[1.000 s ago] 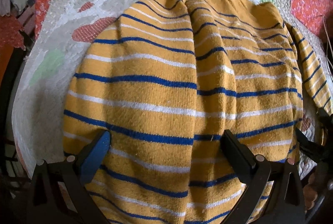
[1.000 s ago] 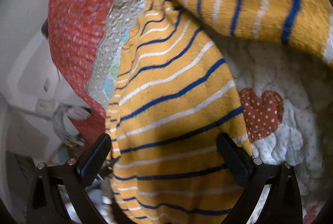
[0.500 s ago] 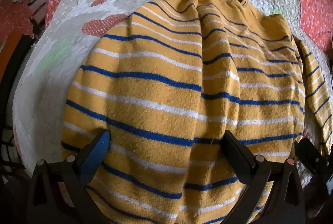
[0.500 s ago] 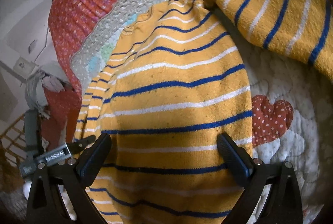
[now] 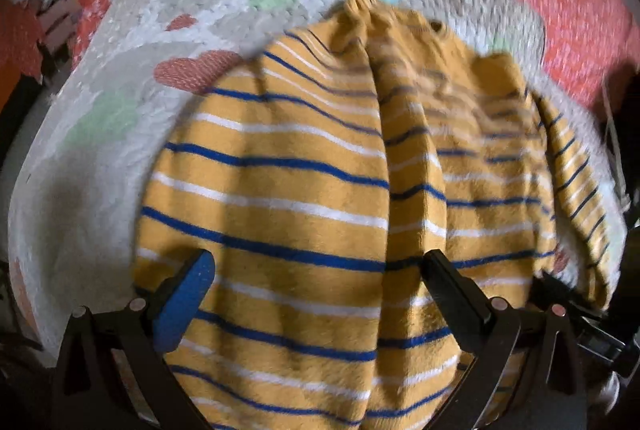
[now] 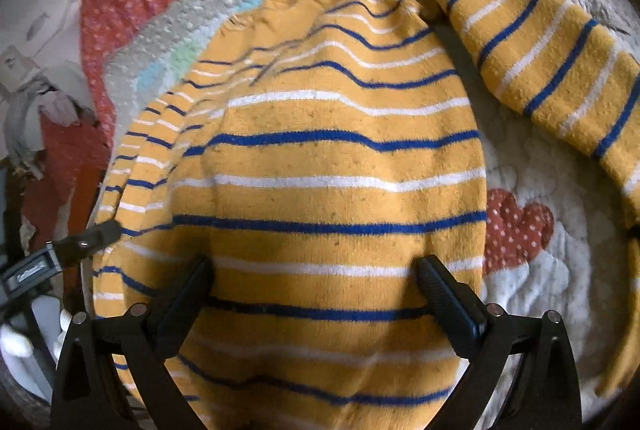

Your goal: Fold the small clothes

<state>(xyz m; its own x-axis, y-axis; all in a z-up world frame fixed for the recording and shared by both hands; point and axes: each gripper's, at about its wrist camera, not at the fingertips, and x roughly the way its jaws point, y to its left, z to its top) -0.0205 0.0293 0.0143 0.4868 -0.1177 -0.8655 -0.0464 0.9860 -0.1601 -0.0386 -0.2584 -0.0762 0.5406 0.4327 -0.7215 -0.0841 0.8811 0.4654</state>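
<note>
Mustard-yellow knit, blue and white stripes: the sweater [image 5: 288, 214] lies on the pale quilt [image 5: 100, 158] straight ahead of your left gripper [image 5: 318, 294], one side folded over the middle in a long ridge. Your right gripper [image 6: 314, 290] looks onto it too, a sleeve [image 6: 552, 62] beyond its right finger. Both grippers' fingers stand spread apart, pinching nothing.

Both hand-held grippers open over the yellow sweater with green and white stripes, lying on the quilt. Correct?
Not quite: the stripes are blue and white, not green, as both wrist views show. The rest holds: the sweater lies on the quilt, with the left hand-held gripper and right hand-held gripper open over it.
</note>
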